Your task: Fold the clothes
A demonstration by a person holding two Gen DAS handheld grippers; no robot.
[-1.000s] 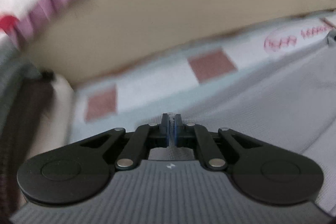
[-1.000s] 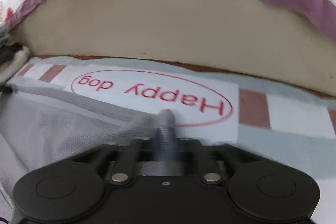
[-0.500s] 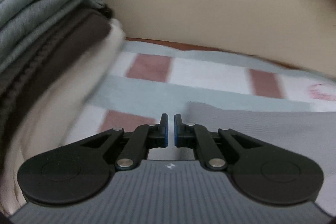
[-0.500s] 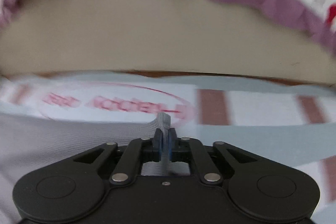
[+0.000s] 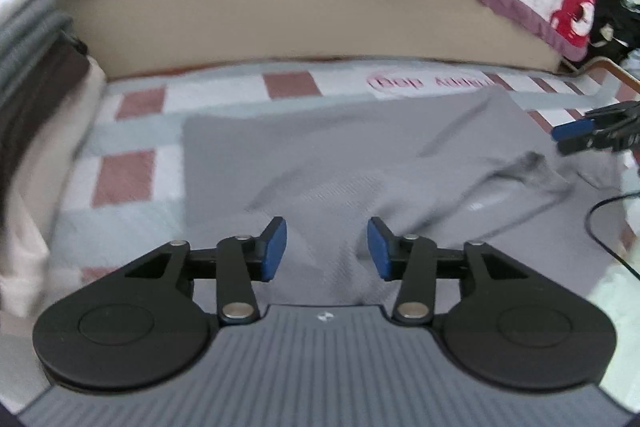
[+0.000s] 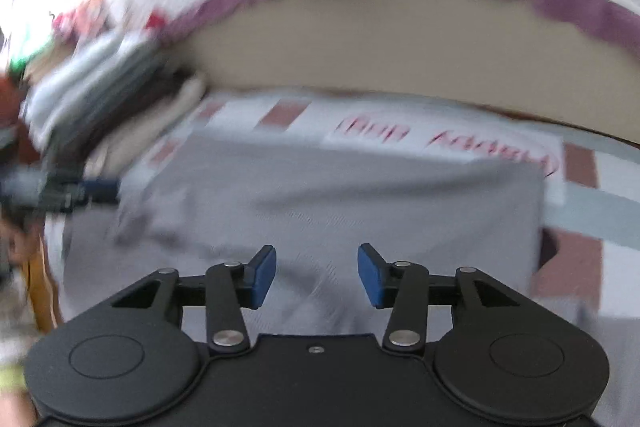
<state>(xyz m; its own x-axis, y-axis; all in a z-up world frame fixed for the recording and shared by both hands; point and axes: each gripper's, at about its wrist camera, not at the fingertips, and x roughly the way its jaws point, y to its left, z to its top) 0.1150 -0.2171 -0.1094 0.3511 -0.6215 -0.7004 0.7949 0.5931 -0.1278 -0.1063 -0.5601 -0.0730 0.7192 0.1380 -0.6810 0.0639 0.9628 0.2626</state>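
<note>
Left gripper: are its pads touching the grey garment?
Apart. The left wrist view shows the left gripper opening, blue pads clear of the grey garment lying beyond.

garment [image 5: 340, 155] flat on mat [image 5: 132, 143] | clothes stack [image 5: 32, 39] left | bed [image 5: 280, 7] behind

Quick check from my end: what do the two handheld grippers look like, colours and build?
Both match: the left gripper and right gripper have black linkage arms with silver pivot pins, two round black discs at the base and blue pads on the fingertips. The left body is ribbed grey with a small white logo; the right body is black.
</note>
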